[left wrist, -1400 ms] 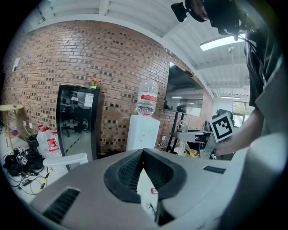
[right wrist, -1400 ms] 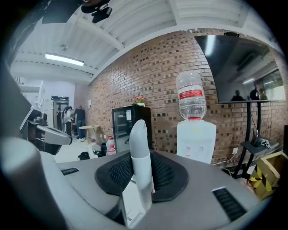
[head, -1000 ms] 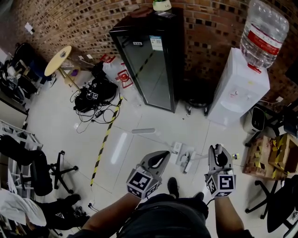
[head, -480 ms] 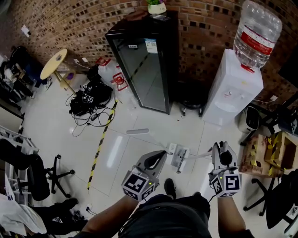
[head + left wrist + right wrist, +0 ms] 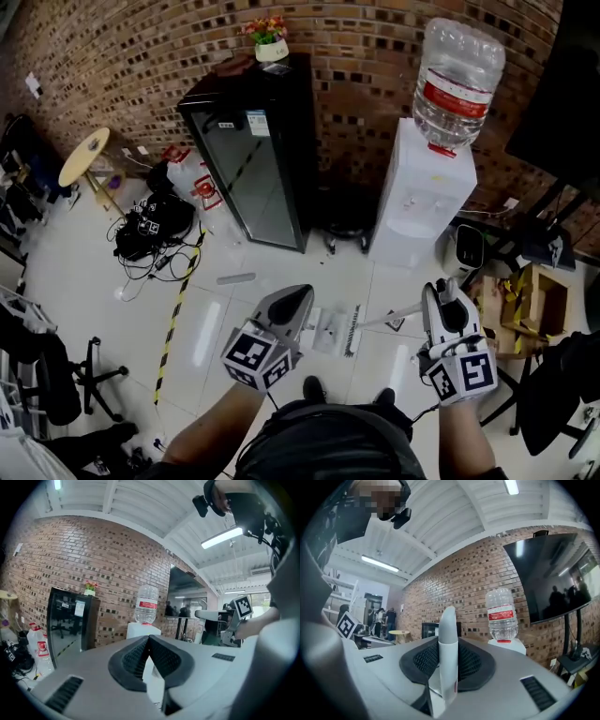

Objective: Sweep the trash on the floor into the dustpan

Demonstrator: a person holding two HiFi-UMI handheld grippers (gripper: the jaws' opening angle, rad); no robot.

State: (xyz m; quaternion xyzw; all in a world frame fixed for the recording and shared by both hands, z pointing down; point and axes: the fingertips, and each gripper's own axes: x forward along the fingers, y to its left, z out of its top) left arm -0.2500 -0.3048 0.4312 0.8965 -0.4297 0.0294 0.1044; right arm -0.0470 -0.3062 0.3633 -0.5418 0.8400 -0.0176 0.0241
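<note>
Head view: the broom head [image 5: 352,330] lies on the floor [image 5: 103,253] as a narrow strip, its long axis running toward the brick wall [image 5: 356,56]. A flat white dustpan [image 5: 328,330] lies just beside it on the left. The thin handle [image 5: 394,316] slants rightward into the right gripper [image 5: 441,298]. The left gripper [image 5: 298,298] hovers left of the dustpan. Only this view shows the broom head and dustpan.

Left gripper view: the jaws meet at their tips with nothing between them, facing the water dispenser [image 5: 143,620].

Right gripper view: the jaws clamp the white handle, which stands upright with its rounded grey end pointing up past the pads.
</note>
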